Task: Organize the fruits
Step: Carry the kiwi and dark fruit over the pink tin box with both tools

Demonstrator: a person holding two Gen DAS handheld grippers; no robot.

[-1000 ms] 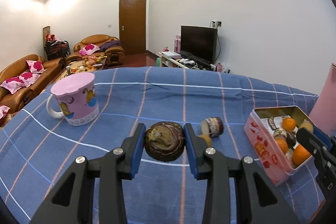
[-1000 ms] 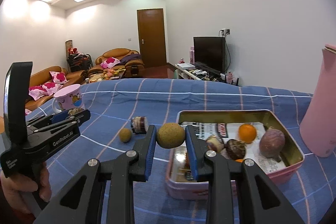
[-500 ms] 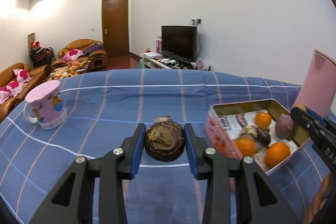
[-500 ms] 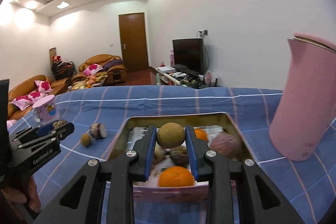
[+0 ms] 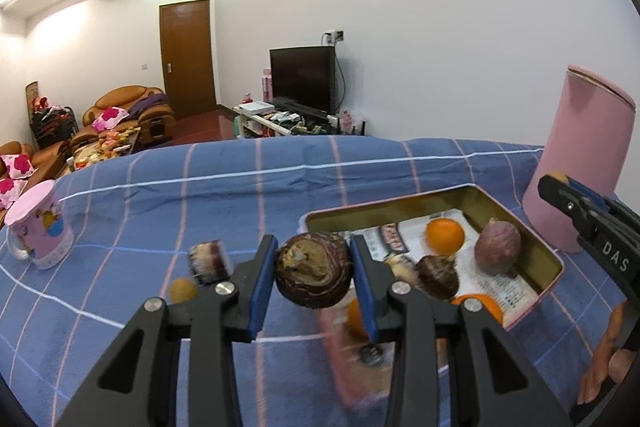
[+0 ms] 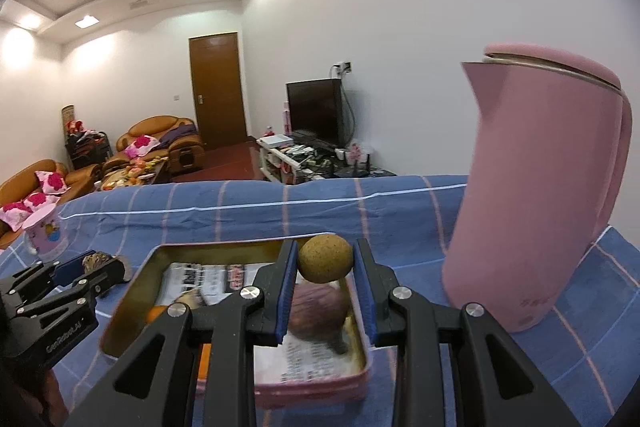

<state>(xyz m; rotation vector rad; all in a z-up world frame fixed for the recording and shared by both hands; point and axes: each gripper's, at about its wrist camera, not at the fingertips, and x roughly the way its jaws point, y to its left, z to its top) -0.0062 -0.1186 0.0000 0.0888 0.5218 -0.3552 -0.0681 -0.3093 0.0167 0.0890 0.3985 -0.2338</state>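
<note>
My left gripper (image 5: 313, 275) is shut on a dark brown wrinkled fruit (image 5: 313, 273) and holds it above the near left corner of the pink tin box (image 5: 554, 259). The tin holds oranges (image 5: 445, 235), a purple fruit (image 5: 497, 247) and a brown one (image 5: 437, 277) on printed paper. My right gripper (image 6: 326, 259) is shut on a round tan fruit (image 6: 326, 258), held over the far right part of the tin (image 6: 128, 287), above the purple fruit (image 6: 318, 311). The left gripper also shows in the right wrist view (image 6: 86, 267).
A tall pink kettle (image 6: 536, 195) stands just right of the tin, also in the left wrist view (image 5: 580, 163). A pink mug (image 5: 38, 223) stands far left. A small tan fruit (image 5: 182, 289) and a cut fruit piece (image 5: 208, 261) lie on the blue checked cloth (image 5: 200, 195).
Both grippers moved right with their fruits. The left one went from the open cloth to the tin's near corner. The right one went from the tin's left edge to over its right part.
</note>
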